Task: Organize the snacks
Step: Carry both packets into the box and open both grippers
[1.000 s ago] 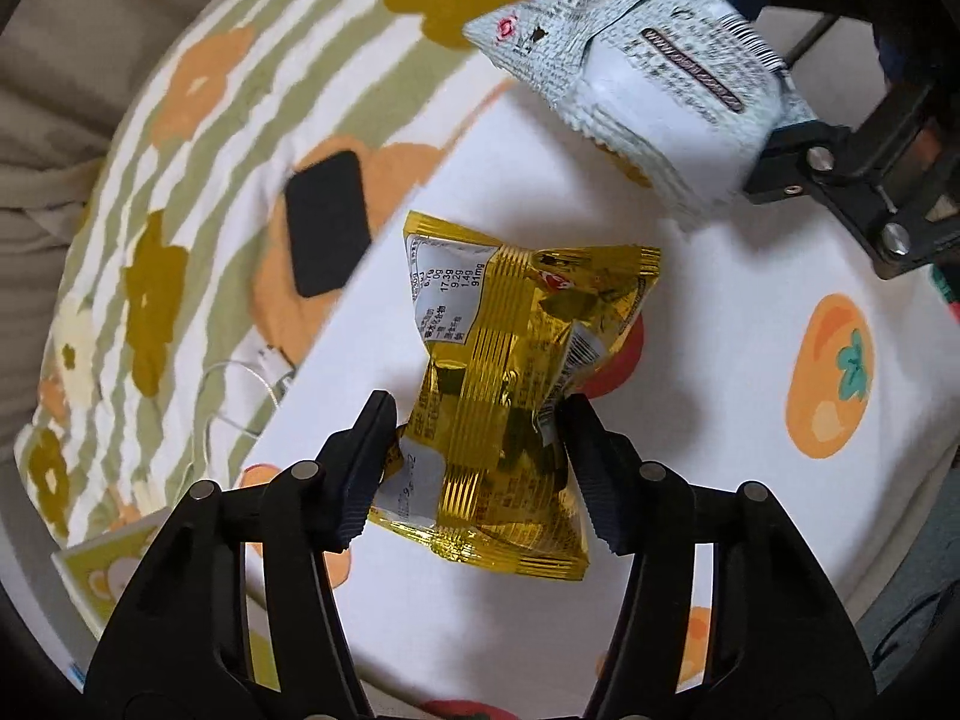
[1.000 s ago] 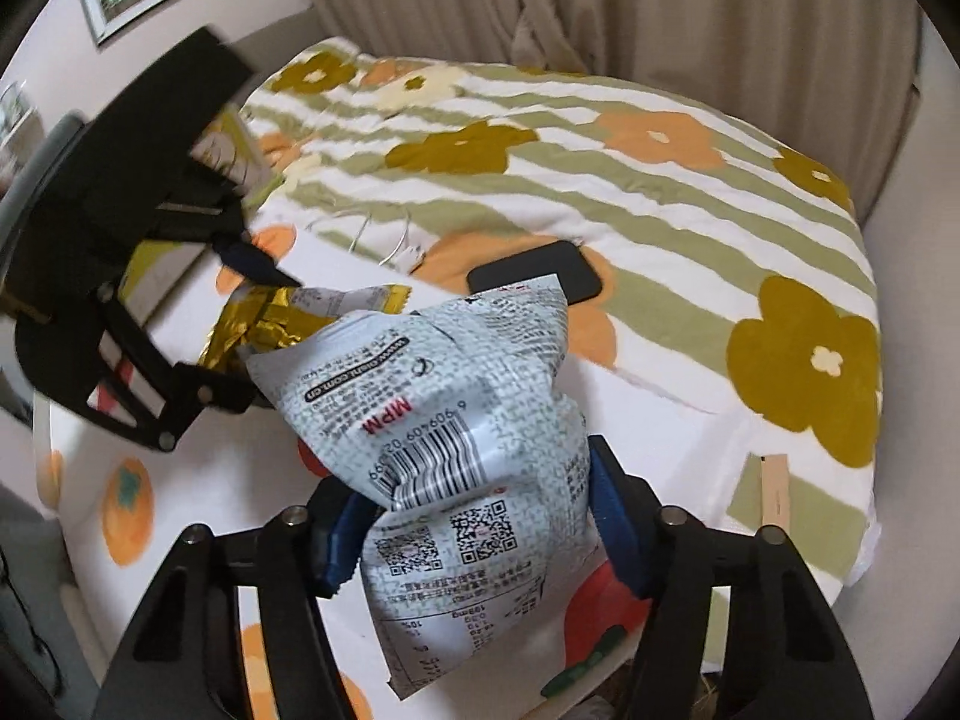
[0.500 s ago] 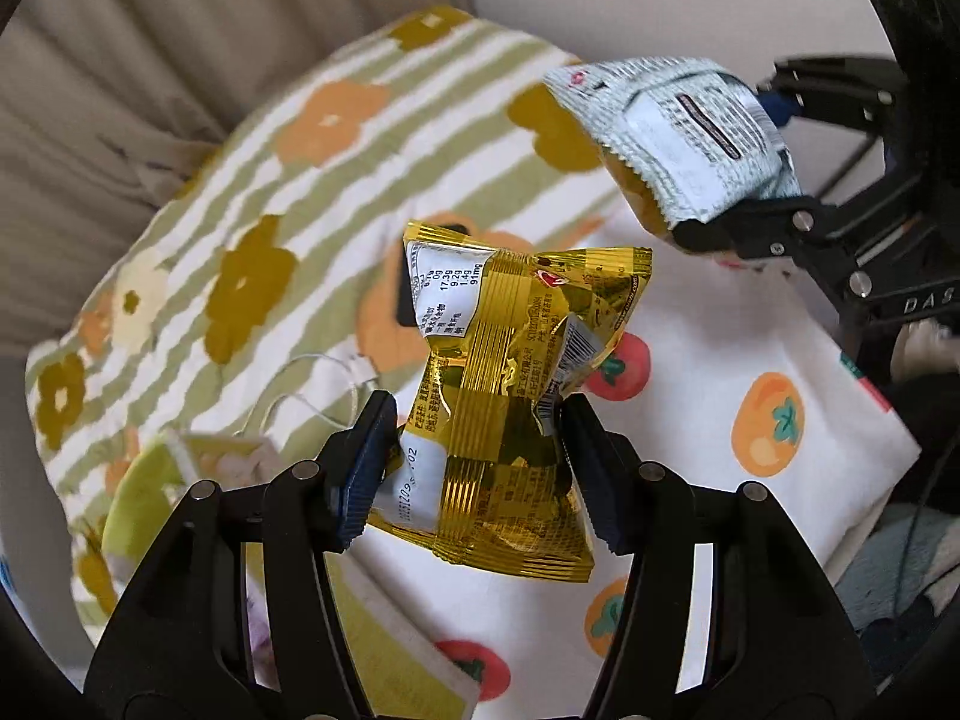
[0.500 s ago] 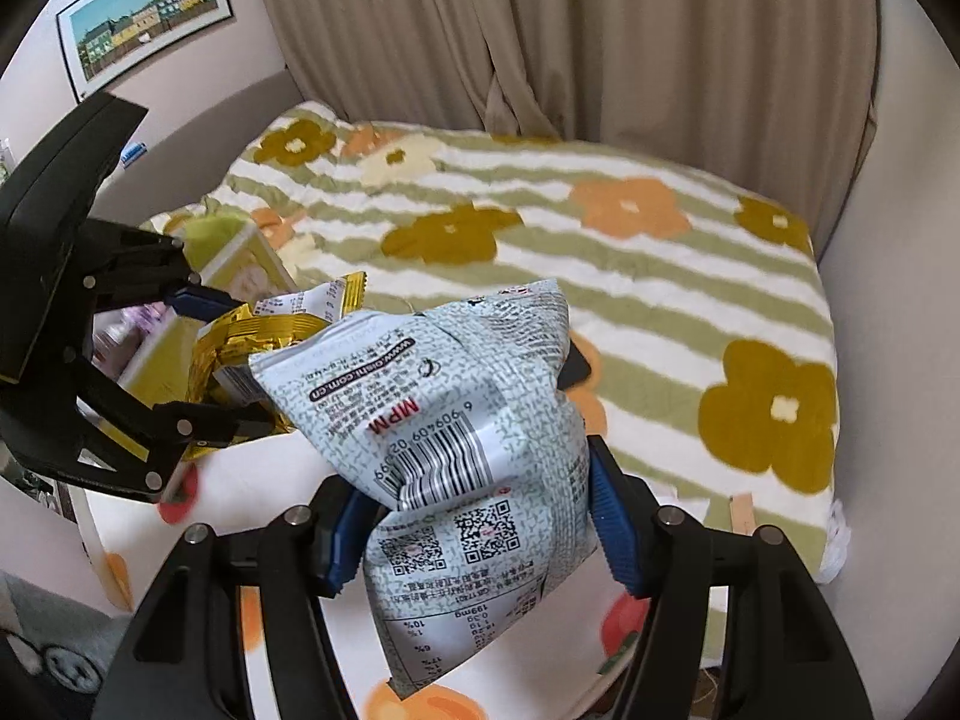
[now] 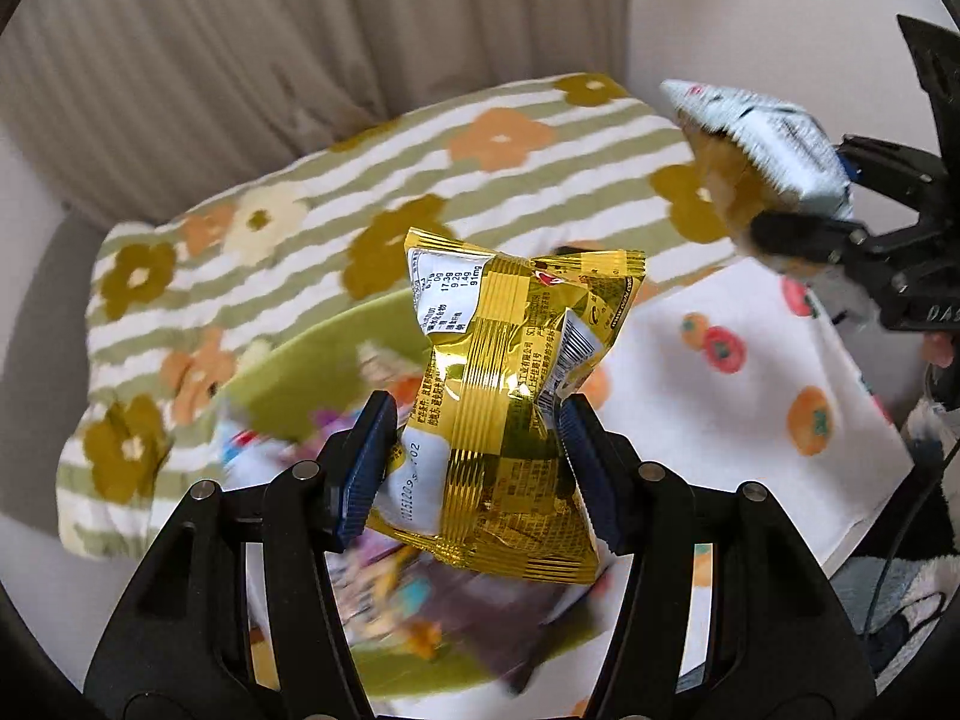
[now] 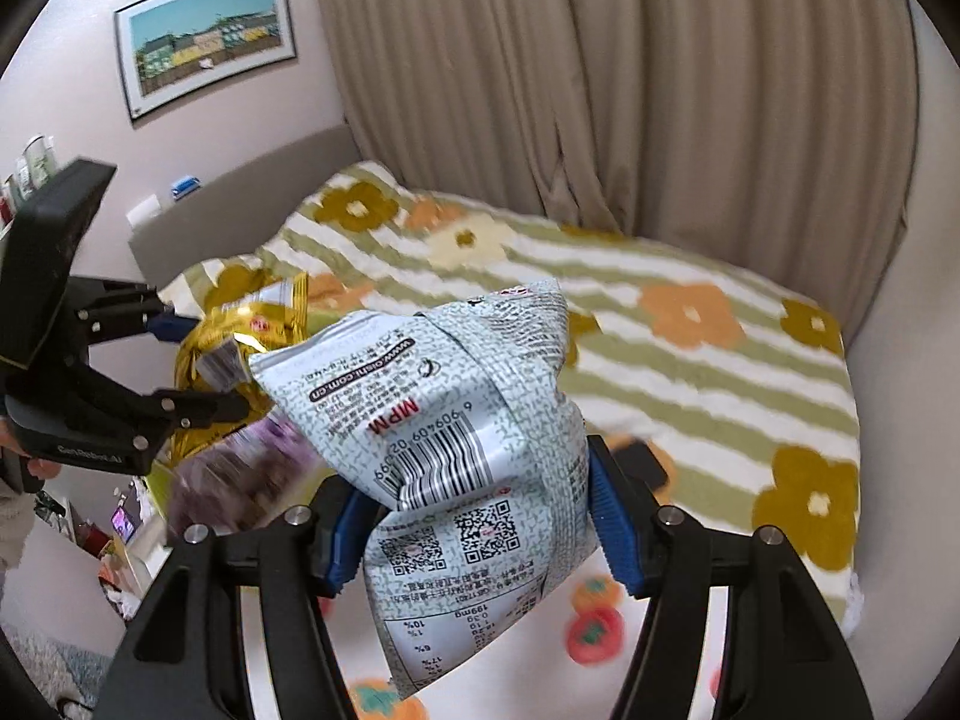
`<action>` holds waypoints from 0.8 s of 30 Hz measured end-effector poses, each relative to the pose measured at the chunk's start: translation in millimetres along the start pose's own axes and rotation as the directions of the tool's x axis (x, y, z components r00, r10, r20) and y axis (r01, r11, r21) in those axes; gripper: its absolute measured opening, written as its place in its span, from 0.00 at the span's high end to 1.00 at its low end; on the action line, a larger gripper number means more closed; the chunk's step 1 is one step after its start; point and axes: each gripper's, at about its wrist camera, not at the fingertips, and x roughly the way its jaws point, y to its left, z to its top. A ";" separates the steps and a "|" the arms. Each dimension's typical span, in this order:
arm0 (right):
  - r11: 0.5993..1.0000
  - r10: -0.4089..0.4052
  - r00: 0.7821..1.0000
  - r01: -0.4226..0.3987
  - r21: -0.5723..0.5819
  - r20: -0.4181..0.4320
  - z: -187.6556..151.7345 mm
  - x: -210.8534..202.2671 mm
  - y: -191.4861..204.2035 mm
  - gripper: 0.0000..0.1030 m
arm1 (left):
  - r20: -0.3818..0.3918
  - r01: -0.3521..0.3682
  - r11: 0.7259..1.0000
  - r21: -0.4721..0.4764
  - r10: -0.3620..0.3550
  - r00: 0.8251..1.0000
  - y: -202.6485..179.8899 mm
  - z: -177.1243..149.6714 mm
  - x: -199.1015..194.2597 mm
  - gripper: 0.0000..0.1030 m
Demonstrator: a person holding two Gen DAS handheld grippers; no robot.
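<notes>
Up close, pinched at the waist by the left gripper point(image 5: 477, 468): a gold snack packet point(image 5: 510, 396), raised above a blurred green box point(image 5: 312, 372). Likewise clamped in the right gripper point(image 6: 474, 531): a pale grey snack bag point(image 6: 456, 420), barcode side showing only from the right wrist. Farther off, a floral striped bedspread point(image 6: 660, 324), curtain point(image 6: 600, 78), framed picture point(image 6: 204, 39). Box contents too smeared to read.

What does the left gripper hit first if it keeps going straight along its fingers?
Probably the green container of snacks just ahead and below the gold snack bag that the left gripper holds, with the floral bedspread behind it. Blur leaves depth uncertain.
</notes>
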 end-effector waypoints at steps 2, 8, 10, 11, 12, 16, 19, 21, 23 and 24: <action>1.000 0.014 1.000 -0.014 -0.001 0.005 9.0 7.7 20.4 0.42 | -0.002 -0.008 0.999 -0.032 0.008 1.000 25.5 -16.9 -6.2 0.48; 0.998 0.058 0.998 -0.058 -0.009 -0.014 32.6 43.6 83.2 0.42 | -0.031 -0.010 0.995 -0.097 0.007 0.999 87.4 -65.2 -9.2 0.48; 0.998 0.064 0.998 -0.064 -0.001 -0.022 37.7 56.8 99.6 0.42 | -0.053 0.000 0.994 -0.112 -0.006 0.999 104.6 -82.8 -3.3 0.48; 0.998 0.062 0.998 -0.062 0.002 -0.026 39.8 64.0 108.1 0.42 | -0.064 0.007 0.993 -0.116 -0.015 0.998 112.5 -90.7 -0.4 0.48; 0.998 0.061 0.998 -0.061 0.007 -0.031 41.3 71.5 116.4 0.42 | -0.074 0.012 0.993 -0.117 -0.020 0.997 118.7 -98.6 3.8 0.48; 0.997 0.067 0.997 -0.065 0.035 -0.042 41.0 91.8 142.7 0.42 | -0.107 0.033 0.993 -0.112 -0.045 0.993 135.3 -120.3 19.9 0.48; 0.996 0.072 0.996 -0.069 0.053 -0.060 41.8 106.0 155.8 0.42 | -0.122 0.069 0.990 -0.121 -0.084 0.989 143.3 -131.4 30.1 0.48; 0.997 0.067 0.995 -0.064 0.048 -0.076 44.5 113.9 161.9 0.42 | -0.126 0.084 0.989 -0.122 -0.099 0.987 146.1 -136.6 34.6 0.48; 0.998 0.057 0.994 -0.054 0.033 -0.089 48.4 119.9 164.8 0.42 | -0.124 0.105 0.986 -0.129 -0.121 0.985 145.8 -138.6 37.0 0.48; 0.998 0.053 0.994 -0.050 0.028 -0.093 50.1 121.8 164.4 0.42 | -0.120 0.118 0.984 -0.133 -0.134 0.984 146.1 -139.2 37.6 0.48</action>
